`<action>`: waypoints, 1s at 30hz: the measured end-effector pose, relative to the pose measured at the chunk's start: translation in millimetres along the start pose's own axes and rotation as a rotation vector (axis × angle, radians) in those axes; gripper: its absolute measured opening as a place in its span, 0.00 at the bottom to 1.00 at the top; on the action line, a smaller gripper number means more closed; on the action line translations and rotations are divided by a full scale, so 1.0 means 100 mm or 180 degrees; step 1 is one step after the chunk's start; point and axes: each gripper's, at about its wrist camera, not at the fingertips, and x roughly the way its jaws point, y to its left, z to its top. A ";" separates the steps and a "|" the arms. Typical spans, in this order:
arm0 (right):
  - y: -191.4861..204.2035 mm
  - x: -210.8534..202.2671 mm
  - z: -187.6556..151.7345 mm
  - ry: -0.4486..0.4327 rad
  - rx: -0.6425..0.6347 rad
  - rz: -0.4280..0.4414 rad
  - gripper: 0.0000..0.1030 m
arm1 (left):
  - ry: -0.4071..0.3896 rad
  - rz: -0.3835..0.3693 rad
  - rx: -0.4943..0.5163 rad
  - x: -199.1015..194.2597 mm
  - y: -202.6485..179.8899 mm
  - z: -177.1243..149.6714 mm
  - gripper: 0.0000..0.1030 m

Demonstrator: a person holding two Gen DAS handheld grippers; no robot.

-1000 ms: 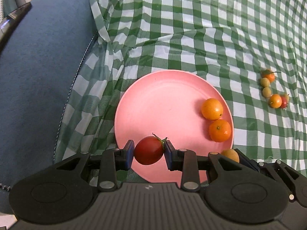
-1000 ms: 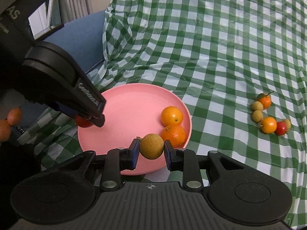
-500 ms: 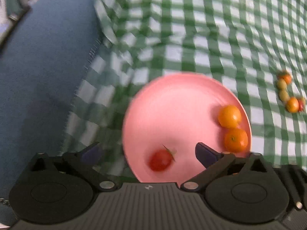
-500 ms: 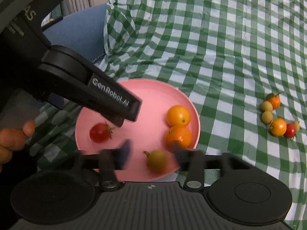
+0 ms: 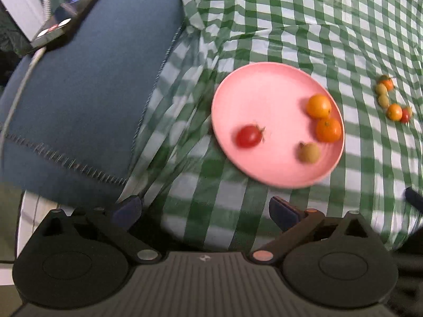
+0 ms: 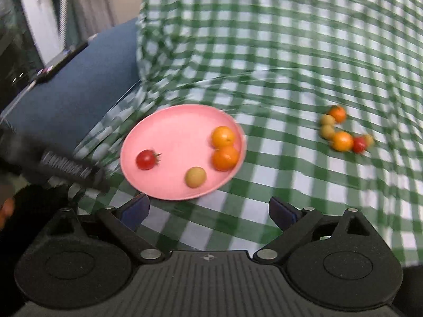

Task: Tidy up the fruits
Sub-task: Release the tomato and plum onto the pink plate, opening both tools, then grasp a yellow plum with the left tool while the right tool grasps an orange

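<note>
A pink plate (image 5: pixel 264 92) (image 6: pixel 171 124) lies on the green checked cloth. On it rest a red tomato (image 5: pixel 248 136) (image 6: pixel 146 159), two oranges (image 5: pixel 318 105) (image 6: pixel 223 137) and a tan longan (image 5: pixel 309 152) (image 6: pixel 195 176). My left gripper (image 5: pixel 205 208) hangs open and empty, back from the plate's near rim. My right gripper (image 6: pixel 208 208) is still opening, nothing between its fingers, just short of the plate. Several small fruits (image 5: pixel 391 100) (image 6: pixel 341 132) lie in a cluster on the cloth to the right.
A blue cushion (image 5: pixel 87 84) (image 6: pixel 79 89) lies left of the cloth, with a phone (image 5: pixel 66 18) and its cable on it. The left gripper's finger (image 6: pixel 71 171) and a hand show at the lower left of the right wrist view.
Both grippers opened and let go: the tomato and the longan now lie on the plate. Both hands pulled back and up, so the plate looks farther away.
</note>
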 end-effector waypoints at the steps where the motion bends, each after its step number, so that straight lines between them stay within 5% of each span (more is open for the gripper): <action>1: -0.01 -0.08 -0.02 -0.0049 0.0062 -0.0037 0.95 | -0.0021 0.0021 -0.0001 -0.04 0.01 -0.06 1.00; 14: 0.09 -0.79 -0.12 -0.0700 0.0028 -0.0167 0.96 | -0.0381 0.0004 0.0053 -0.60 -0.05 -0.56 1.00; 30: 0.11 -1.04 -0.17 -0.0879 0.0016 -0.0160 0.96 | -0.0543 0.0023 0.0136 -0.87 -0.11 -0.66 1.00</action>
